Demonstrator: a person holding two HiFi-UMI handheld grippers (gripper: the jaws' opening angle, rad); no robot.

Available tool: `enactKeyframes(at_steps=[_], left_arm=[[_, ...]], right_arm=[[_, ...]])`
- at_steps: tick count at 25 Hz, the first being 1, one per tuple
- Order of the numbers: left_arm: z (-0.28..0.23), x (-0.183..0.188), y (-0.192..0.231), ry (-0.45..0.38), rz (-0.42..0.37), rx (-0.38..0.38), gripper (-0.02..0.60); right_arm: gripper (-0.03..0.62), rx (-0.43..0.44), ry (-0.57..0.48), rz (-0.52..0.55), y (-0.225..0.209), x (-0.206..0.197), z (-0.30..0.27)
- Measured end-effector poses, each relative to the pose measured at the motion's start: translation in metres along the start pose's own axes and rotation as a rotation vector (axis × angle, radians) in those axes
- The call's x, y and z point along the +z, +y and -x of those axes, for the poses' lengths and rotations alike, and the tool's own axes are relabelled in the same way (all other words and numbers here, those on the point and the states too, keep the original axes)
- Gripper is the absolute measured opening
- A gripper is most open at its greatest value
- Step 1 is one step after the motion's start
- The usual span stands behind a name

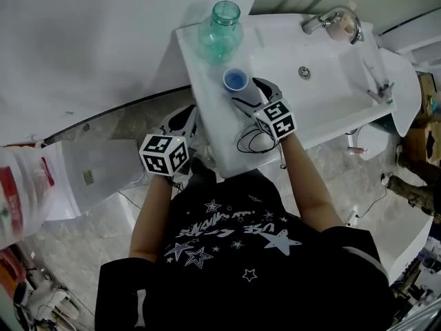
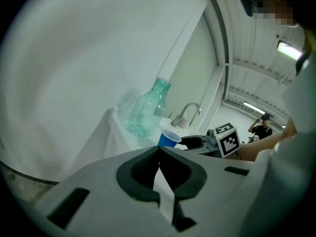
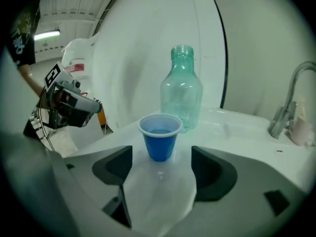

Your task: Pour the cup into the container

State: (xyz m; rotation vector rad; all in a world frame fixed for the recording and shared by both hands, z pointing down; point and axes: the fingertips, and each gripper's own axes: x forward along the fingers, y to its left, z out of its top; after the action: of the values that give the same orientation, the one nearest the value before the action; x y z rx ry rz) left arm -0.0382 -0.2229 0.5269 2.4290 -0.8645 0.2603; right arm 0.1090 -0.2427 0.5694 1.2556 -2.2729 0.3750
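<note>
A small blue cup (image 1: 236, 80) (image 3: 159, 137) stands upright on the white sink counter (image 1: 207, 95), just in front of a clear teal bottle (image 1: 220, 29) (image 3: 181, 90) with an open neck. My right gripper (image 1: 249, 92) (image 3: 160, 160) is open; its dark fingers stand wide on either side of the cup's near side without touching it. My left gripper (image 1: 186, 118) (image 2: 159, 151) hangs off the counter's left edge, shut and empty, pointing toward the bottle (image 2: 147, 110) and the cup (image 2: 169, 138).
A chrome faucet (image 1: 331, 21) and the basin (image 1: 324, 74) lie to the right of the cup. A black cable (image 1: 256, 142) loops on the counter's near edge. A white bag (image 1: 27, 185) sits on the floor at left. A white wall stands behind the bottle.
</note>
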Motion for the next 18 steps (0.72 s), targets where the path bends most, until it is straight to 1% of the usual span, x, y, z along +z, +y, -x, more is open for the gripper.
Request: enactKeyframes(at_steps=[2, 4, 8, 10, 13, 16, 17, 18], left_arm=[[0.0, 0.001, -0.001, 0.01, -0.017, -0.039, 0.011], [0.0, 0.003, -0.004, 0.017, -0.04, -0.073, 0.009], [0.006, 0.009, -0.007, 0.007, -0.074, -0.09, 0.011], [0.01, 0.008, -0.013, -0.004, -0.069, -0.093, 0.011], [0.017, 0.002, -0.028, -0.01, -0.067, -0.098, 0.009], [0.025, -0.008, -0.05, -0.012, -0.069, -0.103, 0.009], [0.028, -0.012, -0.057, -0.014, -0.067, -0.103, 0.011], [0.032, -0.016, -0.064, -0.017, -0.065, -0.102, 0.009]], right_arm=[[0.37, -0.067, -0.016, -0.06, -0.003, 0.0, 0.019], [0.345, -0.126, -0.043, -0.117, -0.008, 0.0, 0.039], [0.274, -0.189, -0.124, -0.179, -0.01, 0.01, 0.07], [0.242, -0.202, -0.171, -0.202, -0.007, 0.019, 0.083], [0.176, -0.198, -0.24, -0.24, 0.001, 0.026, 0.099], [0.067, -0.193, -0.281, -0.245, 0.012, 0.026, 0.117], [0.019, -0.185, -0.285, -0.243, 0.016, 0.025, 0.123], [0.008, -0.167, -0.286, -0.242, 0.023, 0.024, 0.128]])
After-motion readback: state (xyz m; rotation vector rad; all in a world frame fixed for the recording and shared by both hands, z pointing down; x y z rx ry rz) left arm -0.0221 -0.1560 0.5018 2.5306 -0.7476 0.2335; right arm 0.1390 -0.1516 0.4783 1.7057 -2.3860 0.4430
